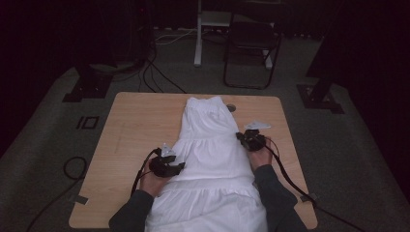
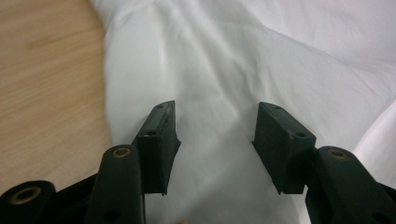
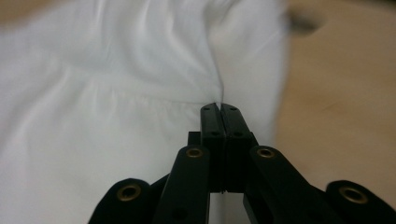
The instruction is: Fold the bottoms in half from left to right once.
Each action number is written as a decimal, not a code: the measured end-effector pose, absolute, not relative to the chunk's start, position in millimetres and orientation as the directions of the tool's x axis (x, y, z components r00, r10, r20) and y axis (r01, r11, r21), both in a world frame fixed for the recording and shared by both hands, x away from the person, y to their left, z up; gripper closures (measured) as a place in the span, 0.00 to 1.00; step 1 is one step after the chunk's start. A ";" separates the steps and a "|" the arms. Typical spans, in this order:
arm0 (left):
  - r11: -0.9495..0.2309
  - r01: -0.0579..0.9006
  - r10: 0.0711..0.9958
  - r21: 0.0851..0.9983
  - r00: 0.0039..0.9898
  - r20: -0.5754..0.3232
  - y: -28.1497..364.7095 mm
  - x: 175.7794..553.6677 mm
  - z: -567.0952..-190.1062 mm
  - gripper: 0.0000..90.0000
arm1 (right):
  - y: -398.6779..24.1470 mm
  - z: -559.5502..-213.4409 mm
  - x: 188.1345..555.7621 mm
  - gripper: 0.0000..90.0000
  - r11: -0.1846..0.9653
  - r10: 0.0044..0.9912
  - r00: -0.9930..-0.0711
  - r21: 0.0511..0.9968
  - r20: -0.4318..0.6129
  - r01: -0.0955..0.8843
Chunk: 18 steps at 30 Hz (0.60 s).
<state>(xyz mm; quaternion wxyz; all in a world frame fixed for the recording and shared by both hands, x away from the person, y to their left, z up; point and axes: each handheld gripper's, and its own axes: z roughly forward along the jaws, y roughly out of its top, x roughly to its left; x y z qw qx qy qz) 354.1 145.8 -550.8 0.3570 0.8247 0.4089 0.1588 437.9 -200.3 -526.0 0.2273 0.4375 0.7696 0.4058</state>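
A white tiered garment lies spread lengthwise down the middle of the wooden table, its narrow end far from me. My left gripper rests at the cloth's left edge. In the left gripper view its jaws stand apart over smooth white fabric, pressing on nothing. My right gripper sits at the garment's right edge. Seen in the right gripper view, that gripper is shut, with a thin raised fold of the cloth pinched at the tips.
Bare wood lies left of the cloth and more wood to its right. A small round hole sits in the table near the garment's far end. Beyond the table stand a dark chair, a white post and floor cables.
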 end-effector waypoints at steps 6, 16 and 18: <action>-0.420 0.570 0.784 0.706 0.619 -0.033 143.6 355.4 -552.6 0.53 | -205.3 -540.2 457.6 0.98 0.289 0.894 -0.448 0.775 -0.009 0.562; -0.406 0.530 0.806 0.745 0.591 0.019 126.7 415.3 -522.1 0.50 | -205.6 -560.5 465.3 0.97 0.254 0.900 -0.434 0.755 0.044 0.604; -0.409 0.534 0.808 0.740 0.589 0.021 124.0 420.1 -524.9 0.49 | -205.6 -560.5 465.2 0.97 0.247 0.902 -0.429 0.754 0.050 0.608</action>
